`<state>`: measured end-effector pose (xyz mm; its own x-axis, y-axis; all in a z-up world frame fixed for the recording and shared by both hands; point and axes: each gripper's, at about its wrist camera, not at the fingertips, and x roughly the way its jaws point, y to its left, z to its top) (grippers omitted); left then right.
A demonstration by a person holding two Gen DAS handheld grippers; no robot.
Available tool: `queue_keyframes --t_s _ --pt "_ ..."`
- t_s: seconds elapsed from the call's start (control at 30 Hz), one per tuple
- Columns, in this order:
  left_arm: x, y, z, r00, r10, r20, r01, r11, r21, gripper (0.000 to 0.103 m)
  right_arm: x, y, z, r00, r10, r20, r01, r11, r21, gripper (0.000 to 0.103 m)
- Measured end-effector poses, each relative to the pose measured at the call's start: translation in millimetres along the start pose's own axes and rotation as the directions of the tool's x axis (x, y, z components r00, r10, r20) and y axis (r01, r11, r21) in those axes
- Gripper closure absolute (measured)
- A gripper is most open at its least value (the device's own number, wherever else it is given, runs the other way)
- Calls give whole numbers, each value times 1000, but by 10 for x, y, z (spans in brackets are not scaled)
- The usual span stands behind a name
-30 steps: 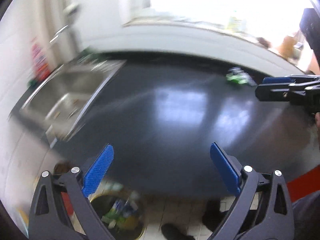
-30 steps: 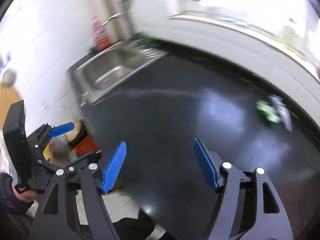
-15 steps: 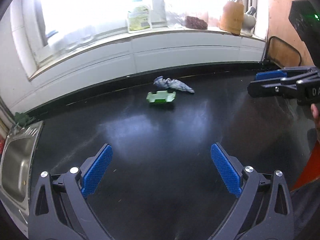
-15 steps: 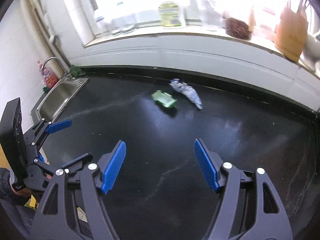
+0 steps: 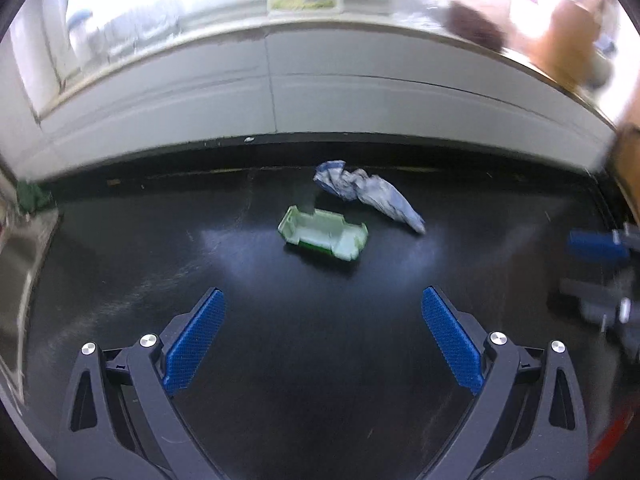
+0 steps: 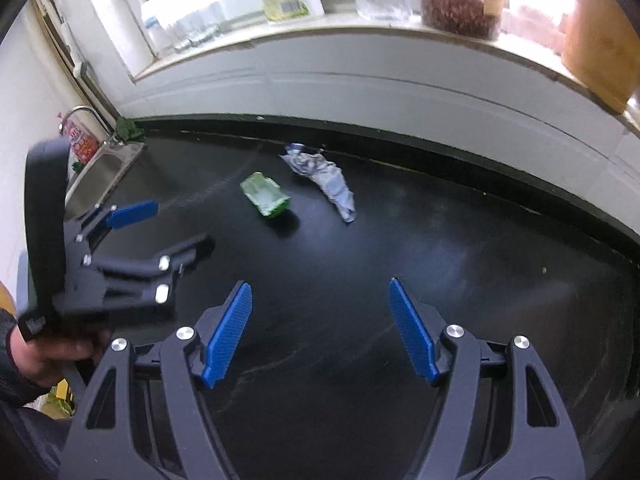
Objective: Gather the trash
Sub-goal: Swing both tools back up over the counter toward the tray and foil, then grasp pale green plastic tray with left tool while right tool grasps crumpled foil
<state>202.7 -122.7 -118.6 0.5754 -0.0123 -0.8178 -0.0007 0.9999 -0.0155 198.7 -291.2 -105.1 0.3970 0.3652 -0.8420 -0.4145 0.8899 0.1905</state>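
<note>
A small green and white open box (image 5: 324, 234) lies on the black countertop (image 5: 320, 360), with a crumpled blue-white wrapper (image 5: 368, 194) just behind and to its right. Both pieces show again in the right wrist view, the box (image 6: 265, 194) left of the wrapper (image 6: 324, 178). My left gripper (image 5: 322, 320) hovers open in front of the box, nothing between its blue pads. My right gripper (image 6: 320, 316) is open and empty too, nearer the counter's front edge. The left gripper (image 6: 168, 224) appears at the left of the right wrist view, held by a hand (image 6: 44, 352).
A steel sink (image 6: 102, 174) with a tap sits at the counter's far left. Bottles and jars (image 6: 456, 0) line the windowsill above a white tiled backsplash (image 5: 320, 96). A wooden board (image 6: 600, 32) leans at the right. The right gripper (image 5: 600, 272) shows blurred at the right edge.
Both grippers swung from the sink end toward the window side and closed in on the green box and wrapper, which now look larger and more central. Both jaws stayed open.
</note>
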Motion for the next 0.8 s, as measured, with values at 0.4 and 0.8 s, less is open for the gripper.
queue_keyframes --t_s 0.4,0.8 --pt "1078 166 478 985 34 -168 -91 933 -347 7 948 -297 409 995 58 -79 -66 992 -105 34" --pt "1169 279 507 985 34 -169 -83 952 -293 43 1543 -73 750 999 50 -8 -50 951 -305 52"
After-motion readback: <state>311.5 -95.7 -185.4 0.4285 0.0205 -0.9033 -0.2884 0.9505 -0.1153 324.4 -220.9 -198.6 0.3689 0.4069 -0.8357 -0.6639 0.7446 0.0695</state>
